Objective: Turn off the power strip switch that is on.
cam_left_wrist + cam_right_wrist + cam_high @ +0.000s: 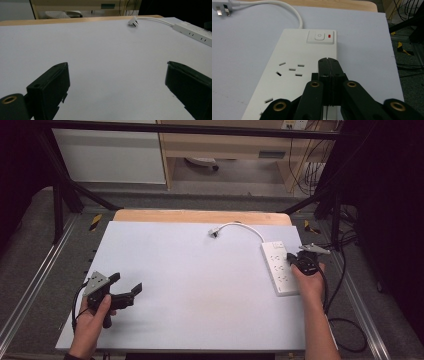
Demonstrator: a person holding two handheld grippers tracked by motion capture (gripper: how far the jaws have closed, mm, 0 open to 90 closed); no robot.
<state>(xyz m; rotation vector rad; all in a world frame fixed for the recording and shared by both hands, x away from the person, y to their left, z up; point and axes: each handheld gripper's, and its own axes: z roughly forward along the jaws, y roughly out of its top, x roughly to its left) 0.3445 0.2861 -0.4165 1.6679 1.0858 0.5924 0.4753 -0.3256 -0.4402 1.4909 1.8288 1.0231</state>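
Observation:
A white power strip (279, 268) lies near the right edge of the pale board (200, 290). Its white cable curves back to a loose plug (214, 232). My right gripper (292, 256) is shut with nothing between its jaws. Its tips (328, 60) hover over the strip (294, 82), just short of the switch (320, 37) and its red mark. Whether they touch the strip I cannot tell. My left gripper (127, 283) is held at the front left of the board, open and empty. In the left gripper view (117, 85) the plug (133, 21) and strip (195, 33) lie far off.
The board rests on a wooden tabletop (200, 216) inside a black metal frame. Dark cables (345, 330) trail on the floor at the right. A wooden shelf unit (225, 145) stands behind the table.

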